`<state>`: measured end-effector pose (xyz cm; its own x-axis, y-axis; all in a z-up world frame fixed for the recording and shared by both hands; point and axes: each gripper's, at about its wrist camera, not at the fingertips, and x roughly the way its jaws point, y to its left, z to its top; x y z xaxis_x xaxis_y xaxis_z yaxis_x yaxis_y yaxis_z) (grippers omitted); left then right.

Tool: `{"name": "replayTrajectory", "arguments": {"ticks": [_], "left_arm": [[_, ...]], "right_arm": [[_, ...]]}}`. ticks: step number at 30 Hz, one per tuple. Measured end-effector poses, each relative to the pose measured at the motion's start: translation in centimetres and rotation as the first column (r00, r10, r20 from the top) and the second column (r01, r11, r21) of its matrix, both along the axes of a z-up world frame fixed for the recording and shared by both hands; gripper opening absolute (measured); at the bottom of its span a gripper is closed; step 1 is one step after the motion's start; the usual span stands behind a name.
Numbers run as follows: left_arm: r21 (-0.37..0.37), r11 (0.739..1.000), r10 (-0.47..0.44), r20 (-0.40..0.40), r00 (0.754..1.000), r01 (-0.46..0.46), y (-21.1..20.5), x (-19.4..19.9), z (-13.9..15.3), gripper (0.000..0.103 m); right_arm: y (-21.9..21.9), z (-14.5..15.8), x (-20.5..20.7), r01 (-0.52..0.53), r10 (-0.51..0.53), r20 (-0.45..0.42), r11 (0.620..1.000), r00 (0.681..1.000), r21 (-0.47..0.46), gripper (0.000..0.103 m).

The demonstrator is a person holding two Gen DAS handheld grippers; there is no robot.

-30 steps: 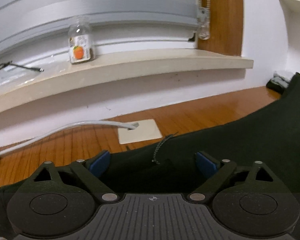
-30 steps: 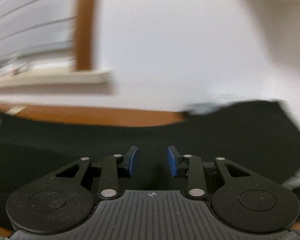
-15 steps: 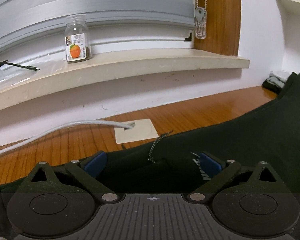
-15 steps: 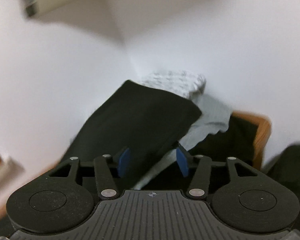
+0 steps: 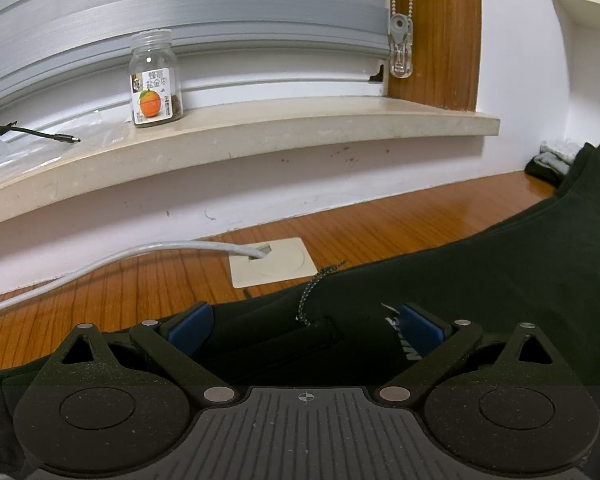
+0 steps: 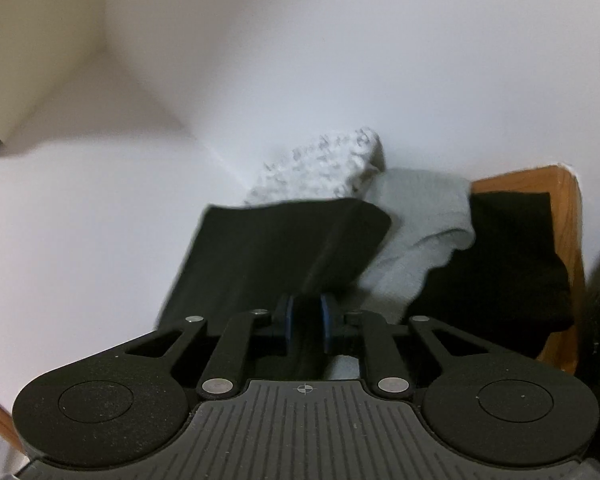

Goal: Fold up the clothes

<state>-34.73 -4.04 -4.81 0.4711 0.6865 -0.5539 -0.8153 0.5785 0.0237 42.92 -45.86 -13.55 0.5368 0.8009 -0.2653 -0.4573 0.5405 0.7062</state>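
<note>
A: How far along is the folding, would you say?

B: Early, I'd judge. The large black fabric garment (image 5: pixel 480 280) lies spread across the orange-brown wooden bench (image 5: pixel 148 284), running from the near edge off to the right, and only its near part looks doubled over (a speckled drawstring cord (image 5: pixel 310 298) and some white lettering show there). In the far corner sit a white knitted textured cloth (image 6: pixel 320 168), a pale grey soft cloth (image 6: pixel 420 220) and a dark folded cloth (image 6: pixel 512 256); whether those count as finished I cannot tell.

A: And the fingers?

B: The left gripper (image 5: pixel 306 326) stands released, its blue fingers (image 5: pixel 190 326) spread wide to either side of the doubled fabric, not pressing on it. The right gripper (image 6: pixel 306 320) is closing; its fingers (image 6: pixel 287 322) are nearly together with a ridge of the black garment's raised end (image 6: pixel 276 248) between them, and they appear to pinch it.

A: What's left, then?

B: Most of it: carrying that end over and flattening the fold.
</note>
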Motion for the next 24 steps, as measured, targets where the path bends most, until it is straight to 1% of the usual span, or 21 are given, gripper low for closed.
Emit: {"name": "replayTrajectory", "arguments": {"ticks": [2, 3, 4, 5, 6, 7, 8, 9, 10, 11, 12, 14, 17, 18, 20, 22, 23, 24], "left_arm": [[0.001, 1.0, 0.0, 0.0, 1.0, 0.0, 0.0, 0.0, 0.0, 0.1], [0.001, 1.0, 0.0, -0.001, 1.0, 0.0, 0.0, 0.0, 0.0, 0.1], [0.002, 1.0, -0.001, -0.001, 1.0, 0.001, 0.0, 0.0, 0.0, 0.1], [0.003, 1.0, -0.001, -0.001, 1.0, 0.001, 0.0, 0.0, -0.1, 0.1], [0.004, 1.0, 0.0, -0.001, 1.0, 0.0, 0.0, 0.0, -0.1, 0.1], [0.005, 1.0, 0.0, -0.001, 1.0, 0.0, 0.0, 0.0, -0.1, 0.1], [0.006, 1.0, 0.0, -0.002, 1.0, 0.0, -0.1, 0.0, -0.1, 0.1], [0.007, 1.0, 0.0, -0.002, 1.0, 0.0, -0.1, 0.0, -0.1, 0.1], [0.008, 1.0, 0.0, -0.003, 1.0, 0.0, -0.1, 0.1, -0.1, 0.1], [0.007, 1.0, 0.0, -0.002, 1.0, 0.0, 0.0, 0.1, -0.1, 0.1], [0.007, 1.0, 0.0, -0.001, 1.0, 0.0, 0.0, 0.0, -0.1, 0.1], [0.007, 1.0, -0.002, 0.001, 1.0, 0.002, 0.0, 0.0, -0.1, 0.1], [0.009, 1.0, -0.004, 0.001, 1.0, 0.004, -0.1, 0.0, -0.1, 0.1], [0.009, 1.0, -0.004, 0.002, 1.0, 0.004, -0.1, 0.0, -0.1, 0.1], [0.009, 1.0, -0.005, 0.004, 1.0, 0.005, 0.0, 0.0, -0.1, 0.101], [0.01, 1.0, -0.006, 0.005, 1.0, 0.006, 0.0, 0.0, -0.1, 0.101], [0.01, 1.0, -0.007, 0.006, 1.0, 0.007, 0.0, 0.0, -0.1, 0.101], [0.011, 1.0, -0.008, 0.006, 1.0, 0.008, 0.0, -0.1, -0.1, 0.101]], "right_arm": [[-0.1, 0.6, -0.5, -0.008, 0.007, 0.043, 1.0, 0.999, 0.03, 0.015], [0.1, 0.6, -0.5, -0.026, 0.025, 0.045, 0.999, 0.999, 0.035, 0.017], [0.4, 0.6, -0.5, -0.03, 0.029, 0.043, 0.999, 0.999, 0.02, 0.017], [0.7, 0.5, -0.3, -0.025, 0.025, 0.031, 1.0, 0.999, -0.001, 0.023], [1.0, 0.1, -0.1, -0.027, 0.027, 0.005, 1.0, 1.0, -0.011, 0.04], [1.1, -0.2, 0.2, -0.021, 0.021, -0.016, 1.0, 1.0, -0.022, 0.045], [1.3, -0.4, 0.4, -0.004, 0.003, -0.029, 0.999, 1.0, -0.041, 0.038], [1.3, -0.5, 0.3, 0.015, -0.016, -0.023, 0.999, 1.0, -0.047, 0.03], [1.1, -0.5, 0.1, 0.022, -0.023, -0.012, 0.999, 1.0, -0.033, 0.025], [1.0, -0.4, -0.1, 0.022, -0.022, -0.009, 1.0, 1.0, -0.017, 0.014], [1.0, 0.2, -0.5, 0.017, -0.017, 0.011, 1.0, 1.0, -0.019, 0.01], [1.6, 2.1, -1.6, -0.005, 0.008, 0.078, 0.999, 0.997, -0.047, 0.008], [2.4, 4.9, -3.2, -0.033, 0.049, 0.176, 0.995, 0.983, -0.091, 0.008], [3.0, 5.9, -4.2, -0.058, 0.079, 0.209, 0.993, 0.975, -0.103, 0.008], [4.9, 8.2, -6.9, -0.132, 0.163, 0.275, 0.983, 0.947, -0.128, 0.008], [6.8, 10.4, -9.7, -0.203, 0.246, 0.338, 0.967, 0.909, -0.157, 0.007], [8.0, 11.3, -11.3, -0.243, 0.292, 0.369, 0.954, 0.882, -0.175, 0.007], [9.1, 12.0, -13.7, -0.296, 0.351, 0.397, 0.935, 0.848, -0.196, 0.007]]}}
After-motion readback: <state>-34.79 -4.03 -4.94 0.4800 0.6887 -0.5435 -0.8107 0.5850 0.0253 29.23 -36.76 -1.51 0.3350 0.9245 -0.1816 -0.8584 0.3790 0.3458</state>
